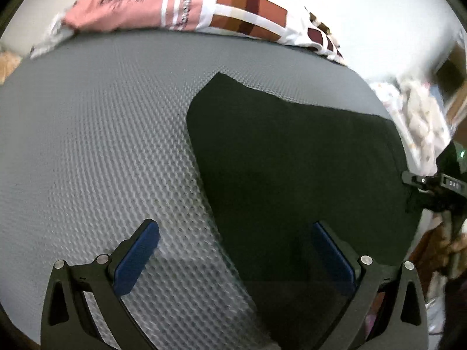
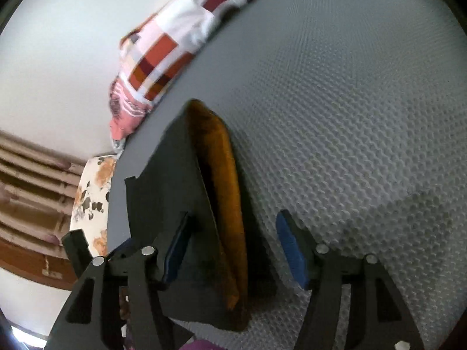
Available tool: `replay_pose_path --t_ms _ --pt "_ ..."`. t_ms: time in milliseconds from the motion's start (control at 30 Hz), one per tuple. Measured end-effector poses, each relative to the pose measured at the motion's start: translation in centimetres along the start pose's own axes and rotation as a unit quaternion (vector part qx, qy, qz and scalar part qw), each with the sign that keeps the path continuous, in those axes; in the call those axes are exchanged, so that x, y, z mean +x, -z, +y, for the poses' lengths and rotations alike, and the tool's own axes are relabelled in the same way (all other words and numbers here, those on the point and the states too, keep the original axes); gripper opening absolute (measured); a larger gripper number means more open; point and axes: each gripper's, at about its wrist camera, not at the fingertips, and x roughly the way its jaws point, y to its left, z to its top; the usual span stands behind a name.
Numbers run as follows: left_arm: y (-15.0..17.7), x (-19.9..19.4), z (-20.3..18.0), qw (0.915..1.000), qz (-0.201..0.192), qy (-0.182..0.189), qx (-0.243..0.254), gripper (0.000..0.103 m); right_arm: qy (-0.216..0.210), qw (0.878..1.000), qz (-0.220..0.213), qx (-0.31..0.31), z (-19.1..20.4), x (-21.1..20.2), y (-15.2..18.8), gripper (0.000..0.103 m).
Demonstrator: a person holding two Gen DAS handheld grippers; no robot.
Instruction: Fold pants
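The black pants [image 1: 292, 160] lie folded flat on the grey dimpled mat [image 1: 102, 145], toward its right side. My left gripper [image 1: 236, 250] hovers open over their near left edge, one blue pad above the mat and the other above the fabric, with nothing gripped. In the right wrist view the pants [image 2: 175, 180] show an orange-brown inner lining [image 2: 227, 192] along the fold. My right gripper [image 2: 233, 248] straddles that folded edge; its jaws stand apart and the right pad [image 2: 292, 250] is clear of the cloth. The right gripper's body [image 1: 432, 186] shows at the pants' right edge.
A pink and patchwork bedding pile [image 1: 204, 8] lies along the mat's far edge against a white wall. Beyond the right side are a floral cloth [image 1: 420, 122] and clutter. In the right wrist view, a flowered cushion [image 2: 93, 192] and wooden slats [image 2: 32, 192] sit past the mat's edge.
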Motion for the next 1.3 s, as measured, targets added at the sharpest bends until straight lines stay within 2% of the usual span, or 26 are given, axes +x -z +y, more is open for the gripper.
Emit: replay_pose_path --t_ms 67,133,167,300,467,567,700,767,833,900,1000,1133,1300 --pt "-0.3 0.3 -0.1 0.9999 -0.002 -0.005 0.014 0.092 0.006 1.000 -0.009 0.005 0.3 0.4 0.7 0.035" --pt "-0.7 0.3 -0.2 0.9995 -0.002 0.004 0.032 0.063 -0.009 1.000 -0.006 0.020 0.4 0.7 1.3 0.032" --pt "-1.0 0.3 -0.1 0.9992 0.003 0.015 0.038 0.059 -0.023 0.999 -0.005 0.032 0.6 1.0 1.8 0.031" --pt "-2.0 -0.3 2.3 0.9991 0.006 -0.004 0.041 0.059 -0.054 0.998 0.000 0.039 2.7 2.9 3.1 0.030" --pt "-2.5 -1.4 8.0 0.9997 0.011 0.001 -0.021 0.059 -0.087 0.995 0.024 0.033 5.0 5.6 4.3 0.030" --pt "-2.3 -1.9 9.6 0.9993 0.010 0.005 -0.035 0.064 -0.075 0.997 0.025 0.011 6.2 5.9 4.4 0.033" --pt "-2.2 -1.9 9.3 0.9998 0.006 -0.004 -0.021 0.069 -0.044 0.999 0.016 -0.015 7.1 5.2 3.9 0.035" --pt "-2.0 -1.7 8.5 0.9996 0.004 -0.026 0.005 0.077 -0.029 0.999 0.016 -0.022 7.4 5.4 3.4 0.038" --pt "-1.9 -1.8 7.9 0.9987 0.000 -0.044 0.025 0.084 -0.020 0.999 0.012 -0.028 7.9 5.6 2.8 0.047" --pt "-1.8 -1.7 7.7 0.9982 -0.001 -0.048 0.035 0.085 -0.005 0.999 0.010 -0.034 8.3 6.2 2.3 0.050" --pt "-1.7 -1.5 7.9 0.9987 0.002 -0.039 0.032 0.087 -0.010 0.999 0.018 -0.041 8.6 7.1 2.0 0.055" --pt "-1.9 -1.3 8.1 0.9989 0.001 -0.038 0.029 0.091 -0.002 0.996 0.029 -0.081 10.0 7.8 2.1 0.063" --pt "-2.0 -1.1 8.0 0.9986 0.000 -0.045 0.029 0.095 -0.031 0.995 0.037 -0.083 9.4 7.8 1.7 0.066"
